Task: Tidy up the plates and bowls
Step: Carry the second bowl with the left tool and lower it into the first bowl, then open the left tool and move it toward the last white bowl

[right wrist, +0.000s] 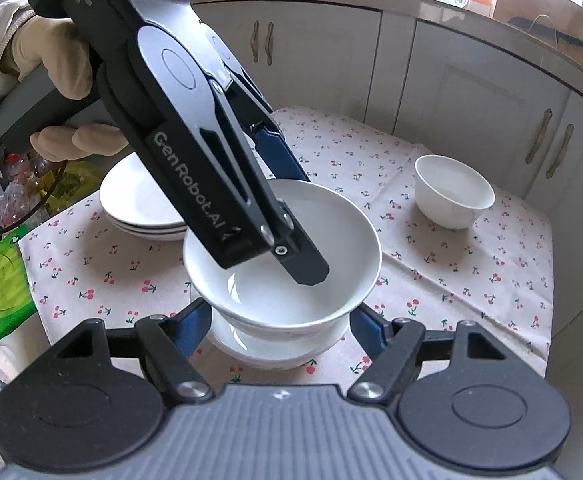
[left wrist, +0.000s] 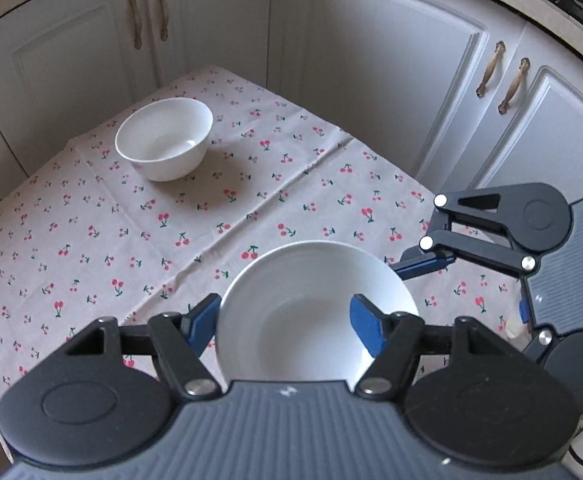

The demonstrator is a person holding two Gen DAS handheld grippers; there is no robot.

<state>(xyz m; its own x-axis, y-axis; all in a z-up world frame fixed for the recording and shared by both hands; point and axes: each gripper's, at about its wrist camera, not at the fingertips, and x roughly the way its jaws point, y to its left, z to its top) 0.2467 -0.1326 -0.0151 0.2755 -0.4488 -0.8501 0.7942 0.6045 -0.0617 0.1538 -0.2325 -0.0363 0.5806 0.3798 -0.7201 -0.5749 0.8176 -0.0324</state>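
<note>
Right wrist view: left claw [right wrist: 303,224] pinches the upper bowl [right wrist: 339,248] by its rim, just over the lower bowl [right wrist: 267,348] that the right claw [right wrist: 281,324] clamps on the bench [right wrist: 91,280]; risk is that the thin rim grip slips and the bowl drops crooked and chips.

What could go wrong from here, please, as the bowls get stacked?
The left hand-held gripper pinches the upper bowl by one rim only, so it could slip or tilt. It is just over the lower bowl, which the right hand-held gripper holds; a drop might chip both.
</note>
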